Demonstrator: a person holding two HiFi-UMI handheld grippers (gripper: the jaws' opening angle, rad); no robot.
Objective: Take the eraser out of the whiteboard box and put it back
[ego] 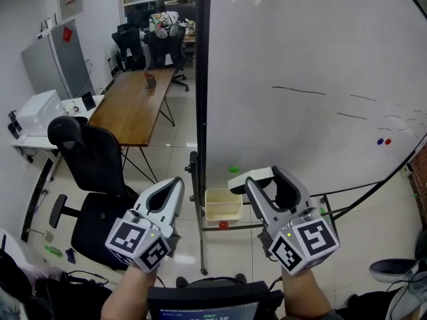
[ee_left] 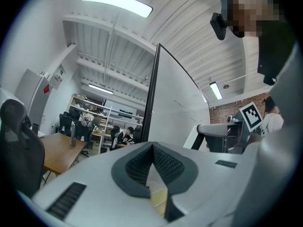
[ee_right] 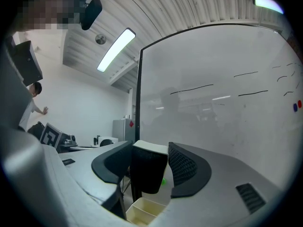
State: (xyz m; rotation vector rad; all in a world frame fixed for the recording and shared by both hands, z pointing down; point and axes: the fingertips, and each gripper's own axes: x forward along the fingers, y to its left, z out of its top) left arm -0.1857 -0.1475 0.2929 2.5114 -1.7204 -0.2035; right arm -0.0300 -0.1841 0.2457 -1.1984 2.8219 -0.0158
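Observation:
My right gripper [ego: 272, 183] is shut on the eraser [ego: 252, 178], a block with a white back and black felt, held level in front of the whiteboard [ego: 300, 65]. In the right gripper view the eraser [ee_right: 149, 171] fills the gap between the pads of the right gripper [ee_right: 149, 150]. The cream whiteboard box [ego: 223, 204] hangs on the board's lower rail, below and left of the eraser; its compartments [ee_right: 142, 213] show under the jaws. My left gripper [ego: 175, 187] is level beside it, jaws shut with nothing between them. In the left gripper view the left gripper [ee_left: 152, 148] has its pads meeting at the tip.
A black office chair [ego: 93, 172] stands at the left, with a long wooden table [ego: 137, 105] behind it. A small red ball [ego: 223, 225] lies by the board's stand and a green bit [ego: 234, 170] sits above the box. Red and blue magnets [ego: 384, 141] stick to the board.

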